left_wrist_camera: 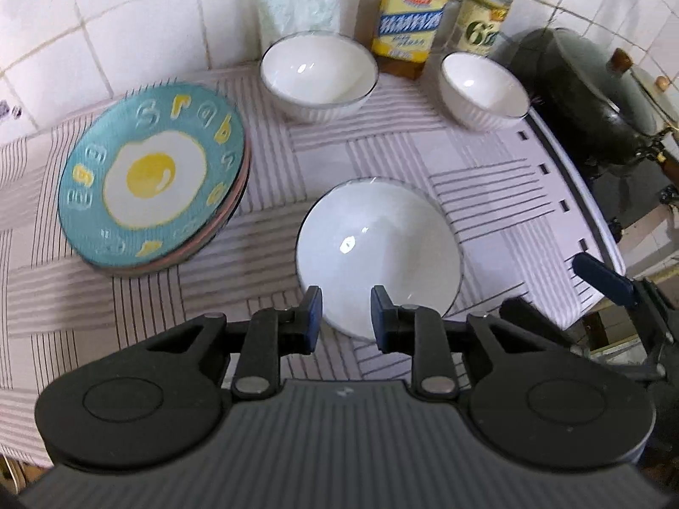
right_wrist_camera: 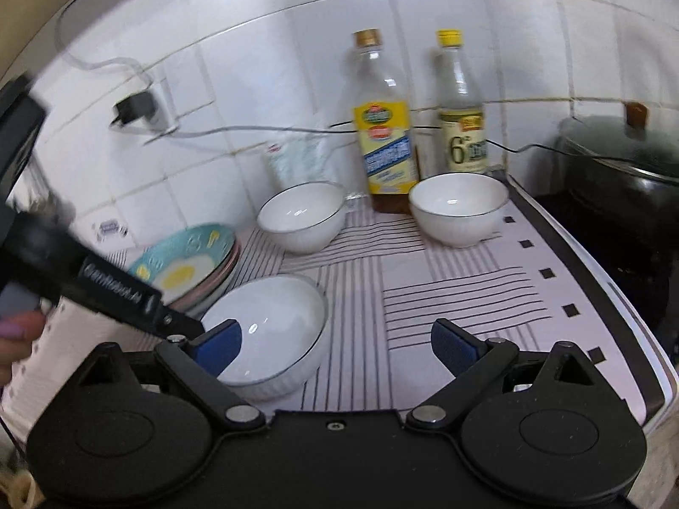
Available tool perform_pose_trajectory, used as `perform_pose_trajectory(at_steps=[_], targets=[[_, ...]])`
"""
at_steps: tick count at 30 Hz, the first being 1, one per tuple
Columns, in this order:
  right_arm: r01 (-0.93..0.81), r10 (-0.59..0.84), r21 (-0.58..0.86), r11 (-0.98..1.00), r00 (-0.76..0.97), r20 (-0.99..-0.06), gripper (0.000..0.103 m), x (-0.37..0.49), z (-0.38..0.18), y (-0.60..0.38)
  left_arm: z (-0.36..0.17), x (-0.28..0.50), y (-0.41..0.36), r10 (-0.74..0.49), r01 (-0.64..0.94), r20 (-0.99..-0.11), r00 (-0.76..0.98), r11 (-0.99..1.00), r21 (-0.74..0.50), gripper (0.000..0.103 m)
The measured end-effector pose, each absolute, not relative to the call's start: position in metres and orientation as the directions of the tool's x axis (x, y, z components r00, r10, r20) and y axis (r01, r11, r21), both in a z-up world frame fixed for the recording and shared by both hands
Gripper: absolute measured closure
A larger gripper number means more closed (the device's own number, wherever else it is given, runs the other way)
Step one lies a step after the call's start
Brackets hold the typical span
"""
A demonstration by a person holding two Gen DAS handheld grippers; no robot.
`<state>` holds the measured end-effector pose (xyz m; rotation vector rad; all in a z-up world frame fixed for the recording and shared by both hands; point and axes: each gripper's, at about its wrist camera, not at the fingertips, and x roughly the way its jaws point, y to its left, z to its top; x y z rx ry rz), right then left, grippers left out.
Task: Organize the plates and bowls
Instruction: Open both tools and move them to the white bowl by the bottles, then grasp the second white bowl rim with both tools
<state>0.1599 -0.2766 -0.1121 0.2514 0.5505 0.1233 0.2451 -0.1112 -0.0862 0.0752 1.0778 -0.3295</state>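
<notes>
- Left gripper (left_wrist_camera: 343, 316): fingers narrowly parted, nothing pinched, above the near bowl's (left_wrist_camera: 377, 250) rim.
- Right gripper (right_wrist_camera: 335, 345): fingers spread wide, empty.
- Near bowl stands at the worktop's (left_wrist_camera: 382, 152) middle front.
- Plates (left_wrist_camera: 152, 178) sit stacked at the left edge.
- Two bowls (left_wrist_camera: 318, 74) (left_wrist_camera: 483, 89) stand along the back edge.

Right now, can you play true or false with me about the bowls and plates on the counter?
1. There are three white bowls: the near bowl, the back-left bowl and the back-right bowl. True.
2. The top plate has a fried egg picture. True.
3. The bowls are stacked inside each other. False: each sits apart on the striped cloth.
4. The right gripper is squeezing a bowl. False: its jaws are wide open, holding nothing.
5. The egg plate lies alone. False: more plates are under it.
</notes>
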Motion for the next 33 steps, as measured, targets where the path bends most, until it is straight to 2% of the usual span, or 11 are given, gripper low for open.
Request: perform_pose_trajectory(at_steps=[4, 7, 12, 16, 27, 31, 32, 33], targets=[[-0.003, 0.169, 0.320, 0.948, 0.853, -0.493, 0.014, 0.171, -0.105, -0.294, -0.069, 0.255, -0.120, -0.248, 0.349, -0.859, 0.448, 0.933, -0.088, 0.078], [0.016, 0.181, 0.376, 0.926, 0.858, -0.480, 0.025, 0.181, -0.103, -0.304, -0.055, 0.269, -0.123, -0.257, 0.366, -0.842, 0.474, 0.927, -0.077, 0.073], [0.065, 0.165, 0.448, 0.892, 0.875, -0.455, 0.032, 0.211, -0.110, -0.321, -0.048, 0.295, -0.137, -0.300, 0.398, -0.810, 0.504, 0.913, -0.091, 0.069], [0.131, 0.118, 0.487, 0.864, 0.886, -0.448, 0.040, 0.238, -0.123, -0.339, -0.060, 0.319, -0.158, -0.356, 0.422, -0.780, 0.514, 0.897, -0.131, 0.063], [0.287, 0.004, 0.601, 0.746, 0.901, -0.434, 0.042, 0.297, -0.161, -0.378, -0.101, 0.387, -0.222, -0.404, 0.466, -0.759, 0.510, 0.872, -0.151, 0.055], [0.322, -0.028, 0.622, 0.714, 0.901, -0.433, 0.049, 0.310, -0.169, -0.383, -0.122, 0.407, -0.243, -0.364, 0.456, -0.789, 0.494, 0.882, -0.121, 0.052], [0.336, -0.038, 0.623, 0.707, 0.896, -0.442, 0.053, 0.313, -0.170, -0.384, -0.126, 0.409, -0.246, -0.356, 0.450, -0.792, 0.495, 0.885, -0.117, 0.047], [0.351, -0.047, 0.621, 0.701, 0.891, -0.451, 0.055, 0.315, -0.172, -0.385, -0.128, 0.411, -0.247, -0.366, 0.446, -0.780, 0.507, 0.886, -0.126, 0.046]])
